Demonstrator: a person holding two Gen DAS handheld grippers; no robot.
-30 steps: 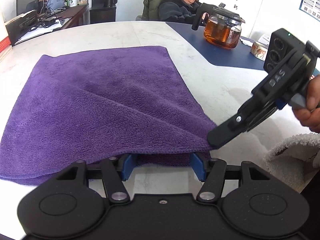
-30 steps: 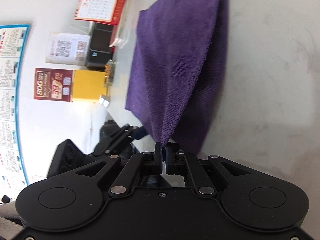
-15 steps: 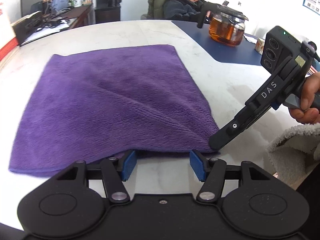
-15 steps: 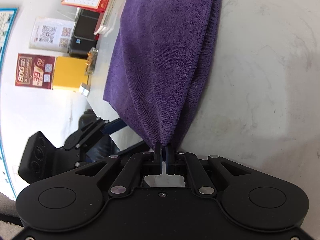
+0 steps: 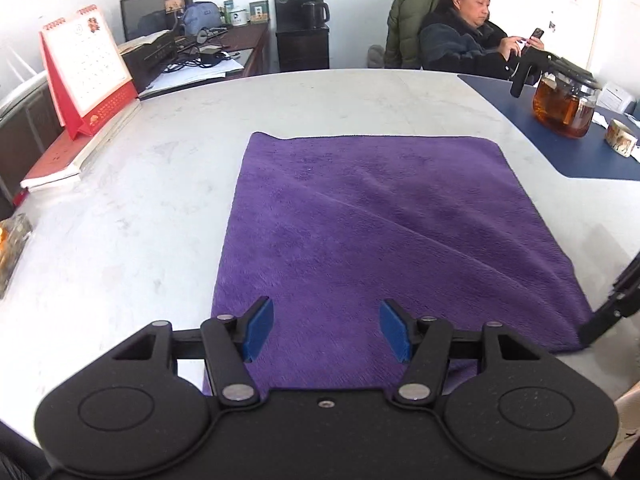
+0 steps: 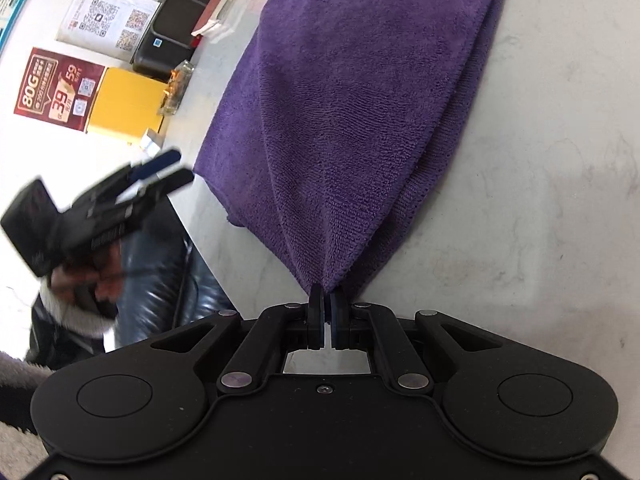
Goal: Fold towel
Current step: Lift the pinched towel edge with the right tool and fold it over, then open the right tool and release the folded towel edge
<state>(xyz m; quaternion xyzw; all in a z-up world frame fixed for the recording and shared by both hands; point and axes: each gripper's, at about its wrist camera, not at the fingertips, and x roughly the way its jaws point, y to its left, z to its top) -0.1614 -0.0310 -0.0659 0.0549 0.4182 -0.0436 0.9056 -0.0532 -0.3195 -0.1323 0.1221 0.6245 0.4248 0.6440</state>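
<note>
A purple towel [image 5: 384, 232] lies folded double on the white marble table [image 5: 132, 216]. My left gripper [image 5: 326, 328] hovers open over the towel's near edge, its blue pads [image 5: 258, 328] wide apart with nothing between them. In the right wrist view the left gripper [image 6: 156, 172] appears blurred beyond the table's edge, off the towel [image 6: 360, 120]. My right gripper [image 6: 326, 300] is shut on the towel's near right corner and lifts it into a tent. In the left wrist view, only the right gripper's black fingers [image 5: 608, 312] show at that corner.
A red desk calendar [image 5: 86, 72] and stacked books [image 5: 60, 160] sit at the table's left. A glass teapot [image 5: 564, 100] and a tape roll [image 5: 620, 142] stand on a blue mat [image 5: 592, 160] at the right. A person [image 5: 468, 44] sits at the far side.
My left gripper has swung left and up along the towel's near edge, away from the right gripper. The right gripper keeps the corner pinched and has rolled and risen a little.
</note>
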